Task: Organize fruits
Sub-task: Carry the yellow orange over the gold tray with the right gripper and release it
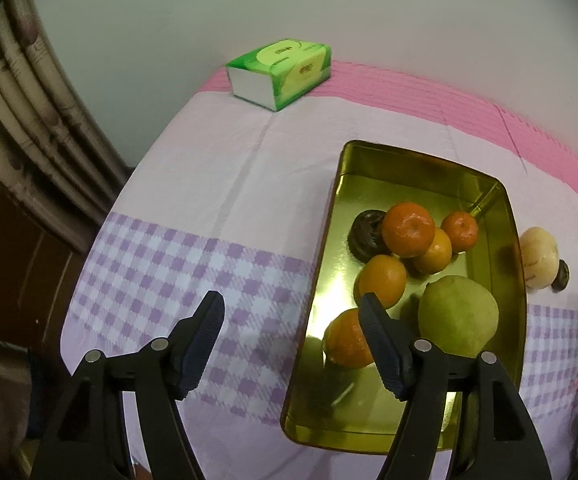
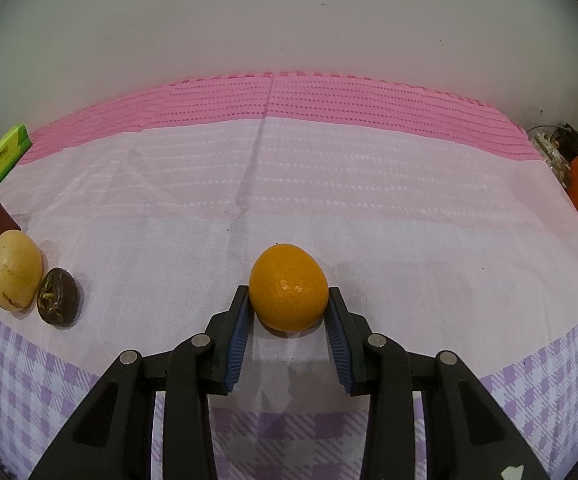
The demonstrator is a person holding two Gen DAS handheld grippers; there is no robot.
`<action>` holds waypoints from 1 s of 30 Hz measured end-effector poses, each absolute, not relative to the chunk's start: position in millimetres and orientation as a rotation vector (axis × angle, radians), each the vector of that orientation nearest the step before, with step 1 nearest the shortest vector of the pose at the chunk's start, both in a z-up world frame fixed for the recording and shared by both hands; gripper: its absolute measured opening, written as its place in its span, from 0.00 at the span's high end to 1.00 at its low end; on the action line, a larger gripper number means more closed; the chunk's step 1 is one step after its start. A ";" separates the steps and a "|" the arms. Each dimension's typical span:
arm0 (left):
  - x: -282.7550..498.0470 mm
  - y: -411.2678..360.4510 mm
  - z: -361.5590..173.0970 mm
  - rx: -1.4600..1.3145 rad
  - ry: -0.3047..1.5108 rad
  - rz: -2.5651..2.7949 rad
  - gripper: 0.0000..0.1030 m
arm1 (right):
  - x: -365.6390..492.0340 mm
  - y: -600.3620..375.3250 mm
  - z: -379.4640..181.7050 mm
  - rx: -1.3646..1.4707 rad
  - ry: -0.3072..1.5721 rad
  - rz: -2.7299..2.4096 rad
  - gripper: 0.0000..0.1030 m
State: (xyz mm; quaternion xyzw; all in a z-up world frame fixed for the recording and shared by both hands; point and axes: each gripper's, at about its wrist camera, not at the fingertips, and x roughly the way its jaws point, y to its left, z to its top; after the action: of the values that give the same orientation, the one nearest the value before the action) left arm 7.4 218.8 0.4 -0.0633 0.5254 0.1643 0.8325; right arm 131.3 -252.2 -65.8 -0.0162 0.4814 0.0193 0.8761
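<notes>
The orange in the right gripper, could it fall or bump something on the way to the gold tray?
It might. The right gripper pinches the orange only near its fingertips, so the round fruit could slip out when lifted. The gold tray is already crowded with oranges and a green pear, so a dropped orange could roll or knock others. The pale fruit and dark fruit lie beside the tray and could get nudged.

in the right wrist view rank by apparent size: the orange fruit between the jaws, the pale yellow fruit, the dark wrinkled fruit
1. orange fruit, though nearest the camera
2. pale yellow fruit
3. dark wrinkled fruit
</notes>
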 end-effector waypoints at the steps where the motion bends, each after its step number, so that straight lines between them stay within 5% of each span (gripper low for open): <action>1: 6.6 218.7 1.2 -0.133 1.110 0.352 0.32 | 132.4 -252.4 -66.0 -0.034 1.007 0.038 0.67; 16: 4.5 236.0 2.0 -0.189 1.091 0.415 0.28 | 124.3 -208.0 -28.9 -0.028 0.978 0.086 0.67; 30: -5.4 272.0 -4.8 -0.307 1.096 0.551 0.27 | 94.3 -37.8 16.2 -0.133 0.939 0.525 0.67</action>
State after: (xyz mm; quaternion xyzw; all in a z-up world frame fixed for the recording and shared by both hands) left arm -5.4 272.0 -4.8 -0.1435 0.5122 0.2576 0.8067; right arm 94.3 -37.8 16.2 -0.0635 0.4469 0.2501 0.8566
